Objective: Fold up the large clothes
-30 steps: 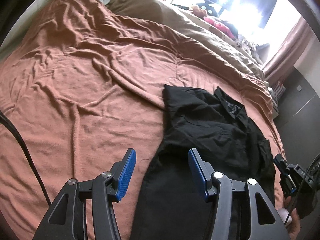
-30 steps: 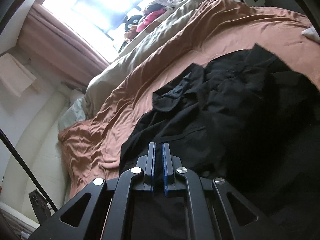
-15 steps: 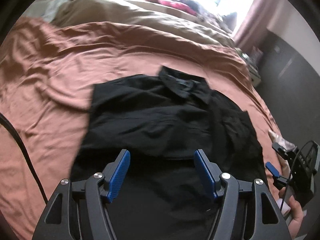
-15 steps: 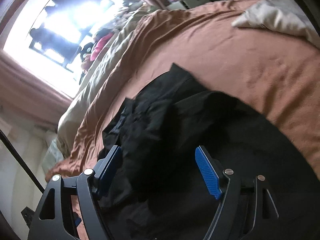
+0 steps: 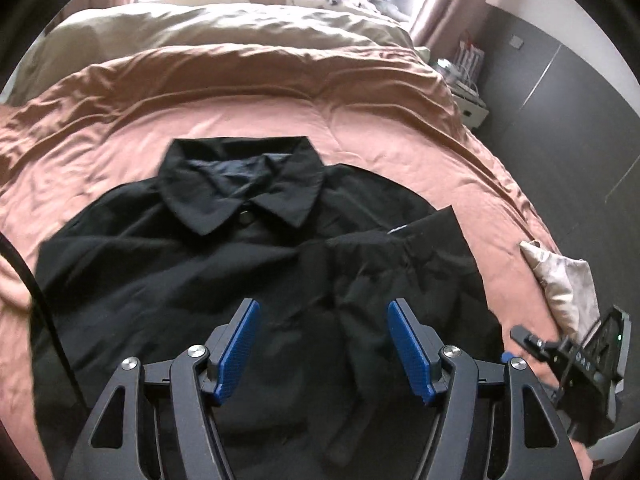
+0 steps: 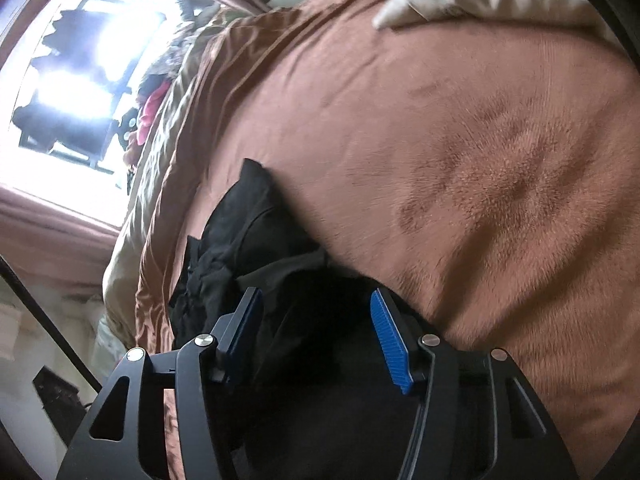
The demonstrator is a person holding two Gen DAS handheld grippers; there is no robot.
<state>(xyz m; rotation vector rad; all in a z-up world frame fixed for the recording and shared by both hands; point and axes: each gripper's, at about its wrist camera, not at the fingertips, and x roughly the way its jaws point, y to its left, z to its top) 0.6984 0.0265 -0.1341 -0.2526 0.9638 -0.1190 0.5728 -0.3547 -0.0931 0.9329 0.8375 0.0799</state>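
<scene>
Swung across from the bare blanket to hang square over the black shirt (image 5: 168,280), left tongs (image 5: 324,344) now spread apart and empty. Right tongs (image 6: 316,340), shut a second ago, closing again over dark cloth at the shirt's right edge, pads not yet pressing. Shirt spread face up on the rust-coloured bed (image 5: 360,120), collar (image 5: 240,184) pointing toward the window, long axis running from the tongs to the collar. Right sleeve (image 5: 400,264) apparently already folded inward. Next, likely: seize the hem and carry it toward the collar.
</scene>
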